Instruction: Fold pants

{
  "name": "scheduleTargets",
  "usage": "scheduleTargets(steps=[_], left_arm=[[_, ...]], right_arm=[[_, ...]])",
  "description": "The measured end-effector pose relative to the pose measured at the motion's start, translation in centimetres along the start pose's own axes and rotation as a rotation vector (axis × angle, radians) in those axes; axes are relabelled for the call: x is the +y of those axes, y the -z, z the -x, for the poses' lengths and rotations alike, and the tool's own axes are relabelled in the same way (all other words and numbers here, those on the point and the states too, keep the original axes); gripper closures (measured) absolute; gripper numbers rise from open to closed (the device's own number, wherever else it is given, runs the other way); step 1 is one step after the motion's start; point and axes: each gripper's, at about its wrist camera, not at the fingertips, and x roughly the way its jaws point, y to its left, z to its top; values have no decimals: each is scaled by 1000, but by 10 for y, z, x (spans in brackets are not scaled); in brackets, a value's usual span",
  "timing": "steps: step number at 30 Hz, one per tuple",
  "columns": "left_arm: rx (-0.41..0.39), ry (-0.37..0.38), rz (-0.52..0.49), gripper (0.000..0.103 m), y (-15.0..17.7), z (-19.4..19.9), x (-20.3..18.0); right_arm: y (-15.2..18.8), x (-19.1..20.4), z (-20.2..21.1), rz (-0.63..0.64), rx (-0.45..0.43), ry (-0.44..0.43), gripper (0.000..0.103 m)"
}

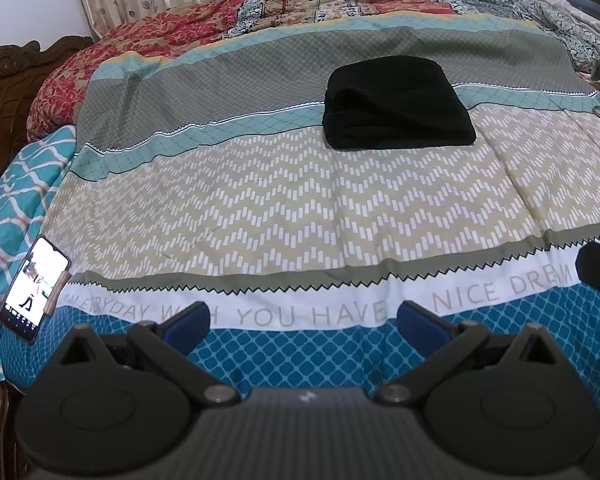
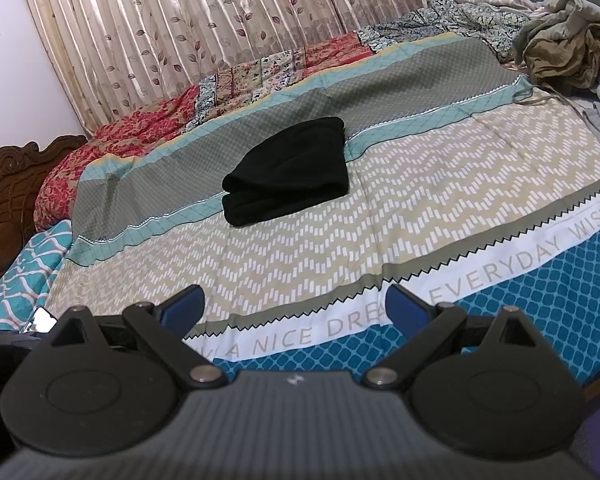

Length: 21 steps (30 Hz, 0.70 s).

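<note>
Nearest us, at six o'clock in each wrist view, both tools hang above the bedspread's (image 1: pixel 284 200) lettered hem with nothing between their blue pads: our left gripper (image 1: pixel 303 320) is spread wide and empty, and our right gripper (image 2: pixel 296 306) likewise. At nine o'clock in the left view a lit phone (image 1: pixel 34 286) lies at the bed's edge. Farther up, well apart from both tools, the black pants (image 1: pixel 398 104) rest as a compact, layered bundle, toward one o'clock from the left tool and eleven o'clock from the right. We judge the folding finished or nearly so; if anything remains, we would reach forward only to square the stack. At two o'clock beyond, loose clothes (image 2: pixel 568 40) are heaped
</note>
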Motion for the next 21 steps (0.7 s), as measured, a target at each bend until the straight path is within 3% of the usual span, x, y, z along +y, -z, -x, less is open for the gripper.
scheduleTargets(steps=[21], left_arm=[[-16,15,-13,0,0,0,1]], right_arm=[[0,0,-2,8,8,-1,5]])
